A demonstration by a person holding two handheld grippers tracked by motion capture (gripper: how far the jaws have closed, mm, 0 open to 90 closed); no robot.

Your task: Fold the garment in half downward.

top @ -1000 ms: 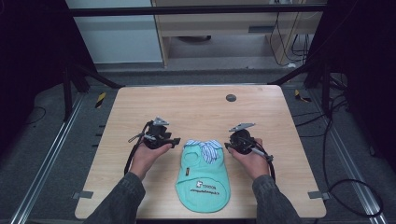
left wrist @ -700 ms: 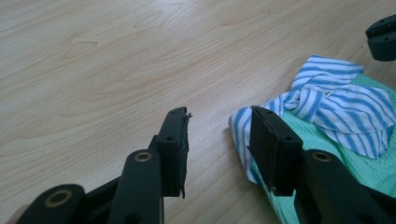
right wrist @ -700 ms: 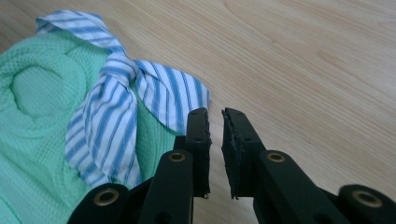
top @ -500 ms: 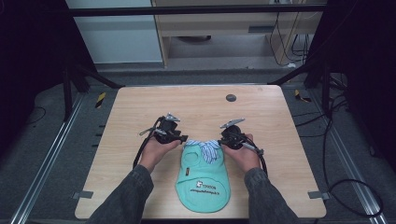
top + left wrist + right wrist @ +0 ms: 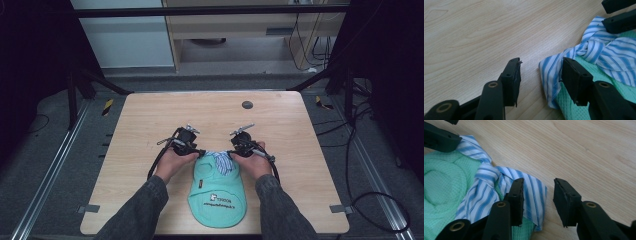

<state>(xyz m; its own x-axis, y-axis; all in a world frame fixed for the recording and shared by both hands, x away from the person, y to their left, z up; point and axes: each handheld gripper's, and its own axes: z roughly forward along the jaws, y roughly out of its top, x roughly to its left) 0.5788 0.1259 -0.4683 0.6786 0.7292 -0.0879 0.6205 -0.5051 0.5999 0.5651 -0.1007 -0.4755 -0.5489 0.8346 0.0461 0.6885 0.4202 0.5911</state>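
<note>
Here a small mint-green garment (image 5: 217, 192) is seen lying flat near the near edge of the pale wood-grain counter (image 5: 150, 115), its long axis running from near to far, its rounded hem toward the person and its neck end pointing far. The green fabric is a waffle-textured knit with white lettering printed across the near part, and a blue-and-white striped woven collar (image 5: 220, 161) is knotted into a bow at the far end.

The left gripper (image 5: 199, 151) is held at the collar's left corner, its jaws parted, having just been opening; one black pad rests against the striped edge while the other stands over bare wood, so nothing is clamped. The right gripper (image 5: 231, 152) is set at the right corner, jaws likewise parted after just opening, with the striped corner between them but not pinched.
</note>
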